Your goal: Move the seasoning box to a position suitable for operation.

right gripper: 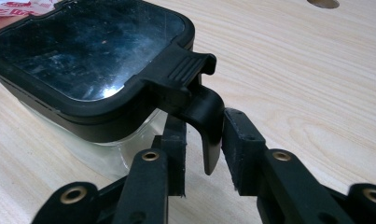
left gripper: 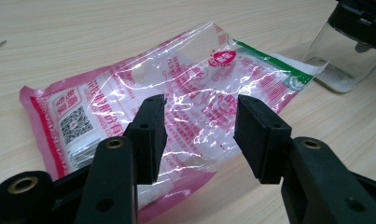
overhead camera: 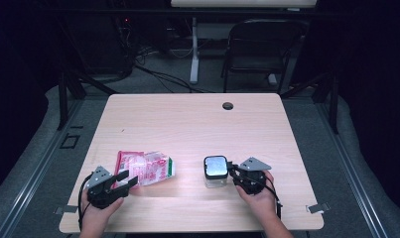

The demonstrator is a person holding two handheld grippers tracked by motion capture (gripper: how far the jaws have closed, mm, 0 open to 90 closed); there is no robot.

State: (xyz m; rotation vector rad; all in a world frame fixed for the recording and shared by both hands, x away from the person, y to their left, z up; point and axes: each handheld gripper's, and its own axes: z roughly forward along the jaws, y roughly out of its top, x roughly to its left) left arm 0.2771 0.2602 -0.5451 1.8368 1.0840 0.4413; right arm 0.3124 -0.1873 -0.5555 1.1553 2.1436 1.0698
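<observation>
We're looking down on the wooden table (overhead camera: pixel 187 119), and two things sit near its front edge: a pink and clear plastic packet (overhead camera: pixel 144 168) on the left, lying flat, and a clear jar (overhead camera: pixel 216 179) with a black latching lid (overhead camera: pixel 215 166) on the right. The two lie well apart.

Our left gripper (overhead camera: pixel 128 179) hovers just at the packet's near end, jaws open, and in the left gripper view the crinkled film shows between the pads (left gripper: pixel 150 135) with nothing pinched.

Now the smaller business: our right gripper (right gripper: pixel 202 149) is at the jar's side, and its jaws straddle the curved black latch tab (right gripper: pixel 206 126) hanging off the lid. One pad sits right against the tab, but we can't tell whether both are pressing.

We read this as the unlatching step. Next we'd need a firm squeeze on the tab, then a lift away from the jar wall without tipping it.
</observation>
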